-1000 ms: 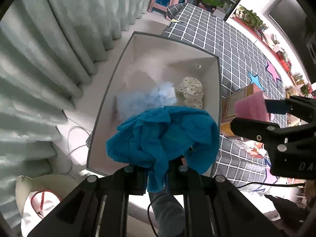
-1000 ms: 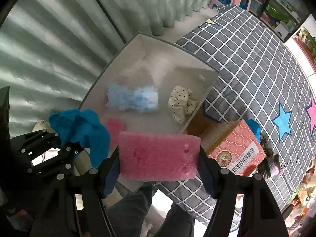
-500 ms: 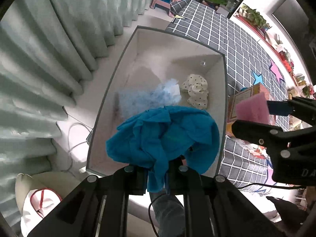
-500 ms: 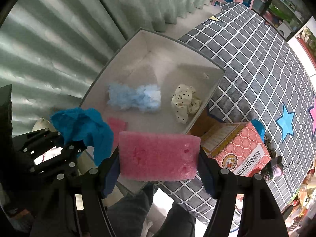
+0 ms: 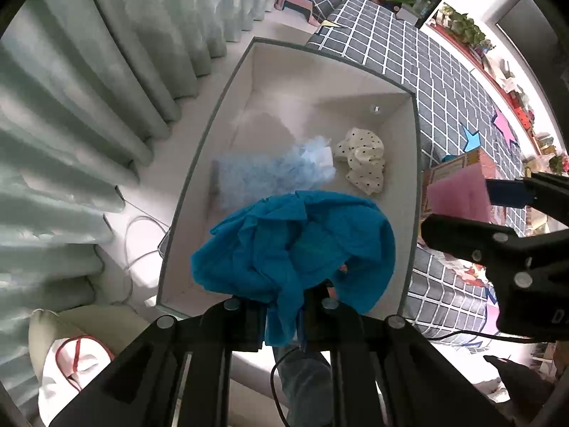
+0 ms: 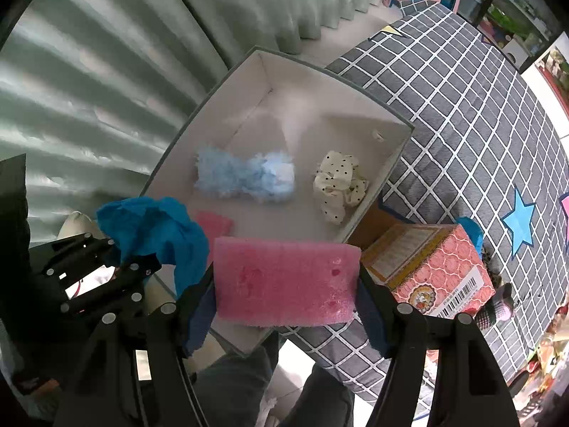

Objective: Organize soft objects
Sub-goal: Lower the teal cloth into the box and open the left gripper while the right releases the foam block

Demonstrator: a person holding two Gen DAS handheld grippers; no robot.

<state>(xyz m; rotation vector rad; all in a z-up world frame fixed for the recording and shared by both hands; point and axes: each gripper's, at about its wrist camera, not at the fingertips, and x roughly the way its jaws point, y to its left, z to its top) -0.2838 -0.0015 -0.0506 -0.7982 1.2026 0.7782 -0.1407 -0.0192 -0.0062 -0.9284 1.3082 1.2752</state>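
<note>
Hovering over the storage box (image 5: 414, 163), closer than a second ago: left gripper (image 5: 284, 315) pinches blue cloth (image 5: 295, 249), right gripper (image 6: 284, 315) clamps pink sponge (image 6: 284, 281); release probably next.

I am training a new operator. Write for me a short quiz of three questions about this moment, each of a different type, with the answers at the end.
1. True or false: the left gripper holds a blue cloth.
2. Multiple choice: what does the right gripper hold? A) the pink sponge B) a yellow ball C) a green bottle
3. Fill in: the dotted cream cloth and the fluffy light blue item lie inside the open ____.

Key: 1 true; 2 A; 3 box.
</note>
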